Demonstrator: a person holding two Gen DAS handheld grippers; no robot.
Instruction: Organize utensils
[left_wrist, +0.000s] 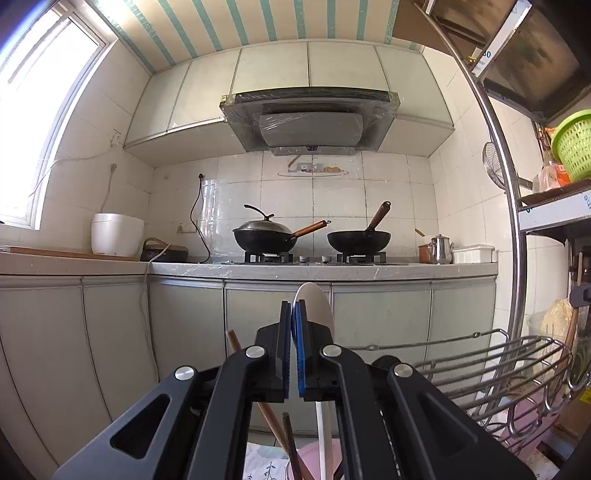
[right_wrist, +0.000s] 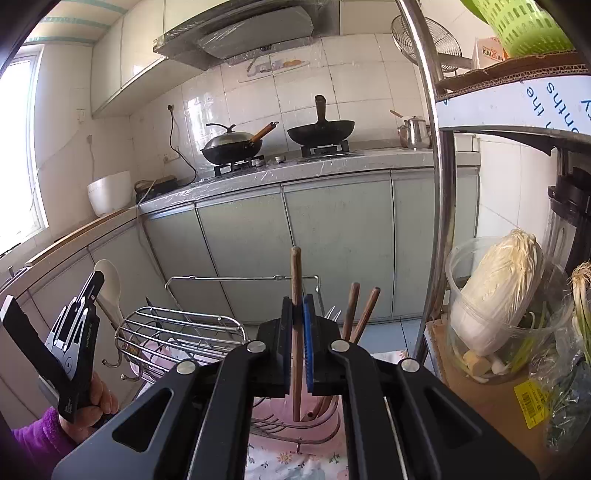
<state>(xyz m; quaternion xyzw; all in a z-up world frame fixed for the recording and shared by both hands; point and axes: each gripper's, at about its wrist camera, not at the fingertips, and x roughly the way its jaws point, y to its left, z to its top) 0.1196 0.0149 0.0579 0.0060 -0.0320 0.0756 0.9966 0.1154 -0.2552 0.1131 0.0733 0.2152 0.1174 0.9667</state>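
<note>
My left gripper (left_wrist: 293, 314) is shut on a white spoon (left_wrist: 316, 302), bowl up, handle running down below the jaws. The left gripper (right_wrist: 96, 280) and the spoon (right_wrist: 109, 284) also show at the left of the right wrist view. My right gripper (right_wrist: 298, 302) is shut on a brown wooden chopstick (right_wrist: 295, 273), held upright. Two more wooden chopsticks (right_wrist: 360, 310) and a fork (right_wrist: 332, 314) stand in a wire utensil holder (right_wrist: 280, 432) below. Wooden sticks (left_wrist: 273, 424) show under the left gripper.
A wire dish rack (left_wrist: 498, 373) is at the right of the left wrist view, and it is also in the right wrist view (right_wrist: 181, 332). A metal shelf pole (right_wrist: 439, 184), a tub with cabbage (right_wrist: 498, 295), and the counter with two woks (left_wrist: 310, 240) lie beyond.
</note>
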